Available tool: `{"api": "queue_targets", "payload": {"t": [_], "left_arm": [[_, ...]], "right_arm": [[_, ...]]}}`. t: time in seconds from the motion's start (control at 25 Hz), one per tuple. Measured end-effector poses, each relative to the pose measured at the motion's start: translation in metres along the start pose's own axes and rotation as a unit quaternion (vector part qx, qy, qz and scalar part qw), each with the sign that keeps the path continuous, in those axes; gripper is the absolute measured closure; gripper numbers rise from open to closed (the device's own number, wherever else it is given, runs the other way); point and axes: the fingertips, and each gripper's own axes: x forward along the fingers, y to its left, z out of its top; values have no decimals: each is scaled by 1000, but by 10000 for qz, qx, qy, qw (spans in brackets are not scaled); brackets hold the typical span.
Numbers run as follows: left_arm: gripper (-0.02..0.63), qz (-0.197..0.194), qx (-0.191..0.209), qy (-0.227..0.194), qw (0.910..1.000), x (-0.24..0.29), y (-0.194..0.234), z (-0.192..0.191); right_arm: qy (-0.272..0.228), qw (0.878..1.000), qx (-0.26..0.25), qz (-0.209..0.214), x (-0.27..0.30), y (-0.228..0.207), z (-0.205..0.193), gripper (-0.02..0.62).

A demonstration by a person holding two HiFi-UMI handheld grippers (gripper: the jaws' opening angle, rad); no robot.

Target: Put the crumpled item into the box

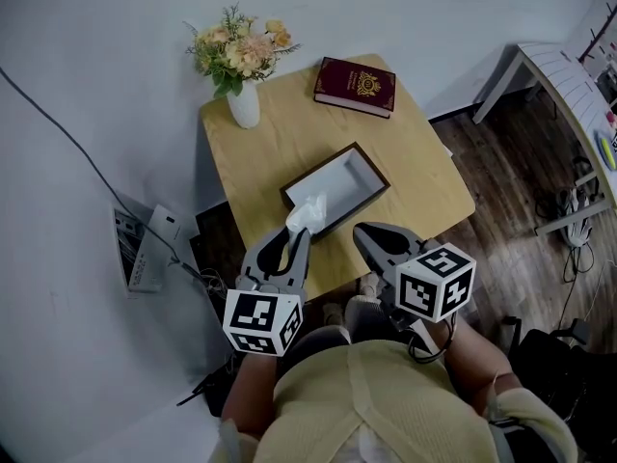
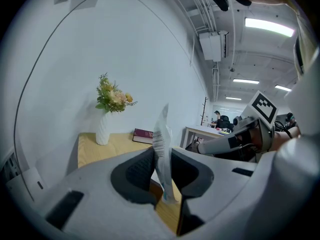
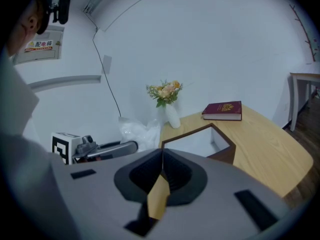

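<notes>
Pale wood table (image 1: 434, 191) stands against a white wall, with a vase (image 1: 244, 104) of flowers and a red book (image 1: 355, 86) at its far side and the open box (image 1: 342, 186) lying in the middle. My left gripper (image 1: 294, 231) is clamped on the crumpled item (image 1: 307, 215), a white, crinkly sheet. In the left gripper view it stands edge-on between the pads (image 2: 141, 171), its long axis running upright and out past the jaw tips. From the head view it sticks forward at the box's near left corner; I cannot tell whether it is over the rim. My right gripper (image 1: 371, 234) is just beside it, jaws pressed together with nothing between them. Both are held out low before my body, side by side, tips aimed at the table.
</notes>
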Motion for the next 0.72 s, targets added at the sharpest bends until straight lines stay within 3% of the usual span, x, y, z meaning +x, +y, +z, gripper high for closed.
{"api": "queue_targets", "payload": {"t": [0.72], "left_arm": [[515, 454, 42, 421, 9981, 43, 18, -3]], "right_arm": [[453, 9973, -264, 517, 38, -36, 28, 566]]}}
